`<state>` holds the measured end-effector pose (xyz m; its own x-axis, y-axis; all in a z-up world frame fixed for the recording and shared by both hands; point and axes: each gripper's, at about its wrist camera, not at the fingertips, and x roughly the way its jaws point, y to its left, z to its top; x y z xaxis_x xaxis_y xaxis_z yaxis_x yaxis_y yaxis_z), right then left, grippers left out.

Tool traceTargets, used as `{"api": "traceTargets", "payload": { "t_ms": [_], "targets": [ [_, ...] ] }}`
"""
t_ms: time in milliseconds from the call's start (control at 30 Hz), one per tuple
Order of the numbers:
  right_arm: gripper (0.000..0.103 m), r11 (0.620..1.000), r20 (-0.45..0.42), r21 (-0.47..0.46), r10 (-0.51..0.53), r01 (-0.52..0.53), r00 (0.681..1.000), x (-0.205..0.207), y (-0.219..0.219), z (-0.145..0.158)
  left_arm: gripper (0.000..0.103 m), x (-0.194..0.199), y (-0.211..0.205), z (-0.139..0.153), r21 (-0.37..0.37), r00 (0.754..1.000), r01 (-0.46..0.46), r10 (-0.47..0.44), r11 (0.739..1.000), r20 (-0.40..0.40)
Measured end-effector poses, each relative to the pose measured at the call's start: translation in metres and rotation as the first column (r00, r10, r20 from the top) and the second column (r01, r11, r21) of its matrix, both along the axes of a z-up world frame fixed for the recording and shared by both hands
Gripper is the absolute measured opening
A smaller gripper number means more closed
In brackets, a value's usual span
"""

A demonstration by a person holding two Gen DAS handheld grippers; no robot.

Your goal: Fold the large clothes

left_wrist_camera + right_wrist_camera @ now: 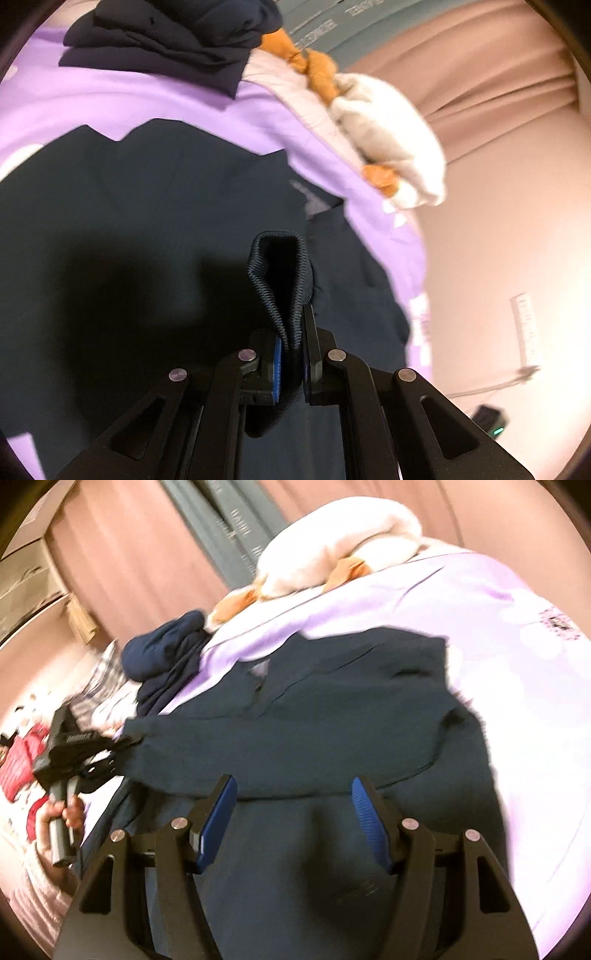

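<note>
The left gripper (pixel 291 363) clamped the ribbed knit cuff (pixel 277 275) of a dark navy long-sleeved garment (pixel 332 716), apparently to fold its sleeve inward, while the right gripper (pixel 293 819) hovered with pads apart over the garment, spread on a lilac bedsheet (pixel 517 709), pink curtains (pixel 140 554) at eleven o'clock.

Sweater (pixel 332 731) cut off at frame bottom, both views. Cuff (pixel 279 280) end hidden btwn pads. Curtain lettering (pixel 317 27) top centre too blurred to read.

dark garment (pixel 332 720) on lilac bedspread (pixel 498 609)
</note>
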<state>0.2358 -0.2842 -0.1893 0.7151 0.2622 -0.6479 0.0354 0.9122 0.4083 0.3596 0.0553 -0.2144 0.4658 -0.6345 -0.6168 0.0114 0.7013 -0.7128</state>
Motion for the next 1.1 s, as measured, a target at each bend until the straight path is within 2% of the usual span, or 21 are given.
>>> {"api": "traceTargets", "payload": {
  "t_ms": [67,167,267,333,367,467,500,533,567,667,733,800,833,867,1000,1100],
  "targets": [
    [0.067,0.997,-0.004,-0.013,-0.081,0.080,0.997,0.011,-0.018,0.003,0.005,0.005,0.000,-0.017,0.032,0.999,0.003,-0.002,0.999,-0.040],
    [0.072,0.976,-0.029,0.067,-0.205,0.207,0.978,0.036,-0.061,-0.003,0.006,0.014,0.007,-0.049,0.073,0.993,-0.010,0.018,0.997,-0.114],
    [0.073,0.954,-0.086,0.113,-0.269,0.278,0.959,0.062,-0.097,-0.016,0.011,0.026,0.014,-0.074,0.052,0.982,-0.011,0.021,0.999,-0.188],
    [0.073,0.947,-0.137,0.083,-0.296,0.309,0.945,0.083,-0.113,-0.027,0.016,0.027,0.017,-0.073,0.042,0.984,-0.005,0.012,0.999,-0.180],
    [0.073,0.947,-0.145,0.082,-0.298,0.312,0.943,0.089,-0.118,-0.031,0.024,0.026,0.017,-0.070,0.060,0.984,0.005,0.006,0.998,-0.176],
    [0.077,0.935,-0.167,0.156,-0.294,0.320,0.941,0.108,-0.136,-0.041,0.039,0.018,0.020,-0.054,0.136,0.992,0.020,-0.003,0.990,-0.125],
    [0.077,0.928,-0.174,0.193,-0.289,0.320,0.942,0.114,-0.141,-0.045,0.043,0.015,0.022,-0.048,0.163,0.995,0.014,0.003,0.987,-0.103],
    [0.077,0.922,-0.181,0.212,-0.290,0.325,0.940,0.115,-0.142,-0.048,0.052,0.012,0.024,-0.043,0.186,0.997,-0.001,0.017,0.982,-0.080],
    [0.077,0.915,-0.189,0.228,-0.292,0.332,0.937,0.118,-0.145,-0.051,0.056,0.012,0.026,-0.038,0.203,0.998,-0.017,0.029,0.979,-0.055],
    [0.075,0.894,-0.188,0.315,-0.272,0.320,0.944,0.121,-0.146,-0.058,0.056,0.009,0.026,-0.026,0.236,1.000,-0.026,0.028,0.971,-0.007],
    [0.061,0.896,-0.165,0.342,-0.240,0.284,0.957,0.125,-0.140,-0.056,0.056,0.005,0.028,-0.020,0.228,0.999,-0.033,0.030,0.973,0.017],
    [0.033,0.915,-0.158,0.312,-0.215,0.255,0.964,0.129,-0.136,-0.054,0.056,0.005,0.029,-0.017,0.199,0.998,-0.049,0.042,0.979,0.041],
    [0.025,0.925,-0.154,0.296,-0.201,0.239,0.967,0.132,-0.132,-0.053,0.056,0.004,0.031,-0.020,0.188,0.998,-0.044,0.037,0.981,0.042],
    [0.012,0.939,-0.151,0.258,-0.191,0.225,0.970,0.135,-0.130,-0.050,0.056,0.006,0.025,-0.022,0.178,0.999,-0.027,0.021,0.984,0.032],
    [0.007,0.967,-0.131,0.119,-0.211,0.227,0.969,0.143,-0.132,-0.037,0.056,0.012,-0.003,-0.039,0.189,0.997,0.073,-0.071,0.979,-0.015],
    [0.007,0.962,-0.148,0.092,-0.240,0.255,0.959,0.153,-0.144,-0.041,0.056,0.021,-0.026,-0.054,0.238,0.993,0.118,-0.109,0.964,-0.050]
  ]
}}
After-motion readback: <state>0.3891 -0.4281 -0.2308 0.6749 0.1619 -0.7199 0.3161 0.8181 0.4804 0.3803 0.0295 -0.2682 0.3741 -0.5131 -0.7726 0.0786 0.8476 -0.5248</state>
